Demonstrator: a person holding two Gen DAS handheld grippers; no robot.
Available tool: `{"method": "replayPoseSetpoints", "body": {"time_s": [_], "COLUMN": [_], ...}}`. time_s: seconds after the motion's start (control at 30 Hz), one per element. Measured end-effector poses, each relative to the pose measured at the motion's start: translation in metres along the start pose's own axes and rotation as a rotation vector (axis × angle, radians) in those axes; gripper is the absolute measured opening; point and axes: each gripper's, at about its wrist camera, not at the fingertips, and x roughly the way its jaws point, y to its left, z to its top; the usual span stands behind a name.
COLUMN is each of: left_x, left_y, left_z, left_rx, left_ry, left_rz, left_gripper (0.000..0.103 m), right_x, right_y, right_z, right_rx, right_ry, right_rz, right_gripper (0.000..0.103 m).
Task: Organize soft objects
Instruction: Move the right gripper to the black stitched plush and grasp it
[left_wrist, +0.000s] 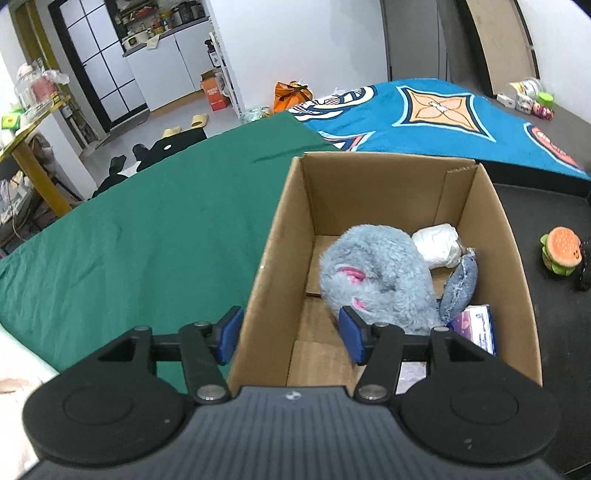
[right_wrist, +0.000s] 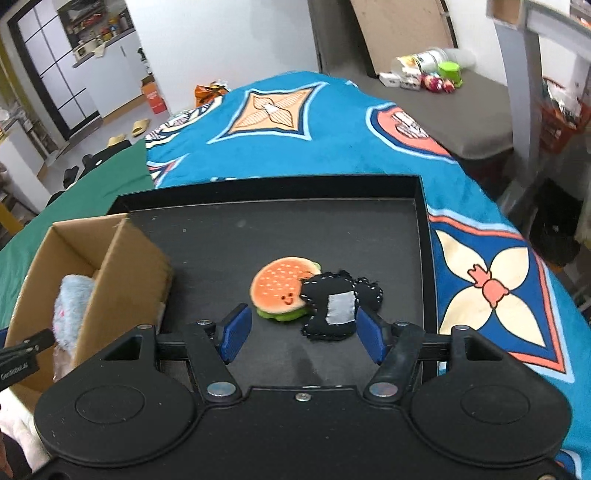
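A cardboard box (left_wrist: 280, 236) stands open and holds a grey plush mouse (left_wrist: 376, 273), a white soft bundle (left_wrist: 437, 245) and a purple packet (left_wrist: 476, 326). My left gripper (left_wrist: 290, 334) is open and straddles the box's left wall, its right finger just inside by the mouse. In the right wrist view a burger plush (right_wrist: 279, 288) and a black stitched plush (right_wrist: 334, 306) lie touching on a black tray (right_wrist: 258, 229). My right gripper (right_wrist: 303, 334) is open and empty, just short of both. The box (right_wrist: 122, 280) stands at the left there.
The burger plush (left_wrist: 561, 251) also shows right of the box in the left wrist view. A green cloth (left_wrist: 147, 221) lies left, a blue patterned blanket (right_wrist: 332, 122) beyond the tray. Bottles and small items (right_wrist: 428, 70) sit far back right.
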Motion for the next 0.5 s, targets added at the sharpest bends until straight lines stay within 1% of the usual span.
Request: {"method": "replayPoseSetpoints", "body": {"time_s": [0.1, 0.5], "left_x": [0.001, 0.007], "left_y": [-0.006, -0.013], "left_z": [0.001, 0.006], "left_rx": [0.017, 0.039], "left_ry": [-0.005, -0.008], "left_rz": [0.022, 0.097], "left_gripper": [0.059, 0.061], "right_x": [0.011, 0.040], "right_y": [-0.006, -0.011], "right_z": [-0.002, -0.008], "right_rx": [0.016, -0.005], "right_ry": [0.014, 0.039], "right_rz": [0.002, -0.035], "right_gripper": [0.062, 0.061]}}
